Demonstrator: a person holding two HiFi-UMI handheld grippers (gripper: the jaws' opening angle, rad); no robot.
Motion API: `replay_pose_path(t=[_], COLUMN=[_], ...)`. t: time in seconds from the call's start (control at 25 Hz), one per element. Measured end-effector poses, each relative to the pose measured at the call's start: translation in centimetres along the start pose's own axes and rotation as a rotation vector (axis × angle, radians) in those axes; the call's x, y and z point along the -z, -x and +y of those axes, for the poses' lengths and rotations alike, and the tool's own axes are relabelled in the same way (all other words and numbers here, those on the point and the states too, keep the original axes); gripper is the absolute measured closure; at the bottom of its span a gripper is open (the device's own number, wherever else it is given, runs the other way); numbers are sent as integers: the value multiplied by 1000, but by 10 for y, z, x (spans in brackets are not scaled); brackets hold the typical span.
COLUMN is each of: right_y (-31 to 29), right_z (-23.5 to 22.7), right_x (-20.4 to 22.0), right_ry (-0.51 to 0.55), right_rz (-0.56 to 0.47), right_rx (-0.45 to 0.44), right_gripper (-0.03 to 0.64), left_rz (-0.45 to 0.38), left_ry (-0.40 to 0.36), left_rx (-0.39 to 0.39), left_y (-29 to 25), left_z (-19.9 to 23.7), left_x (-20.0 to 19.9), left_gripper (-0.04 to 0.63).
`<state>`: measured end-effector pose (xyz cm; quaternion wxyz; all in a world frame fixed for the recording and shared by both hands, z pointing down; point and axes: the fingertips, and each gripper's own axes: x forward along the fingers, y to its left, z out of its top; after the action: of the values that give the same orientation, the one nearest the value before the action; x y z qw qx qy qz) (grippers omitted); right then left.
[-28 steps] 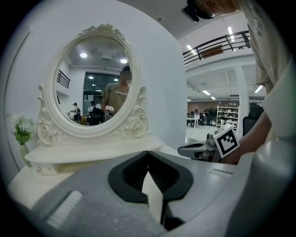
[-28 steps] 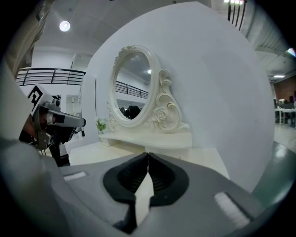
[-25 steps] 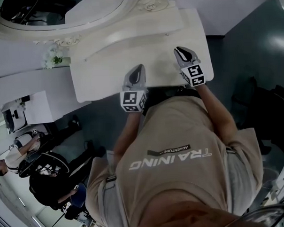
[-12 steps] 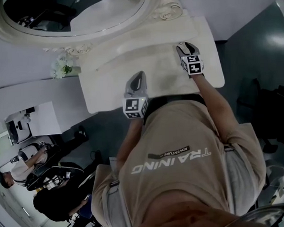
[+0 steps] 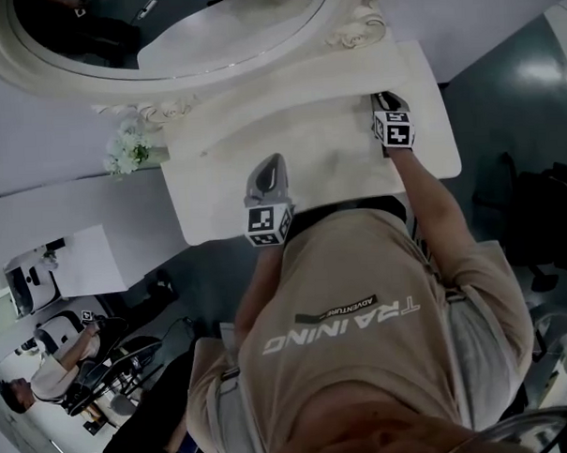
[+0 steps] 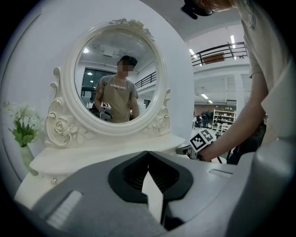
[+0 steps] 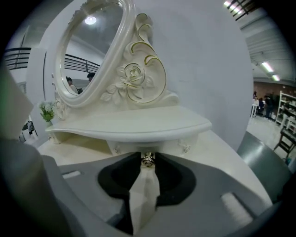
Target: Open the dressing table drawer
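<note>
1. Progress stands at the grasp. Judging from these views, the reach is done and the pull is not yet begun.
2. Your right tool [image 7: 148,156] has its jaws drawn in to a narrow gap. The small round gold-coloured metal knob [image 7: 148,160] sits between their tips, and both tips appear to touch it.
3. That knob belongs to the small white drawer [image 7: 163,147], which is tucked under the raised white shelf [image 7: 134,122] at the back of the white dressing table [image 5: 337,162], on its right side. The drawer front looks flush with the little carved ornaments on either side of it, so I judge it to be fully shut.
4. Your left tool [image 6: 148,155] has its jaw tips together with nothing between them. It hangs over the front edge of the table, well apart from the drawer, and faces the oval mirror in its carved white frame [image 6: 118,81].
5. What is left is the whole opening:
   - Pull the knob straight towards you, level with the table.
   - Keep the grip firm. The knob is small and smooth, so I would expect it to slip from the jaws if they loosen or you tug at an angle.
</note>
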<state>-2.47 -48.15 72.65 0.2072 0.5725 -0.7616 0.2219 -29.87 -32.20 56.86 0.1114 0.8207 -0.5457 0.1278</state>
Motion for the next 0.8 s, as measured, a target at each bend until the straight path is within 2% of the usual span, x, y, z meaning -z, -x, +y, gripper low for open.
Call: replay_pose_path(t=[0.12, 0.36, 0.6, 0.8], right_y=[-3, 9, 28, 40], right_z=[6, 7, 9, 12], right_x=[1, 9, 26, 34], right_ry=[-8, -36, -11, -1], right_rz=[-9, -23, -6, -1], right_rx=[15, 70, 77, 66], right_gripper=[515, 515, 515, 515], left_rz=[-2, 5, -3, -12], left_ry=[-4, -35, -55, -45], left_rx=[17, 126, 221, 245], left_y=[0, -13, -27, -34], left_z=[25, 43, 43, 37], left_x=[3, 5, -3, -4], left_gripper=[588, 588, 588, 588])
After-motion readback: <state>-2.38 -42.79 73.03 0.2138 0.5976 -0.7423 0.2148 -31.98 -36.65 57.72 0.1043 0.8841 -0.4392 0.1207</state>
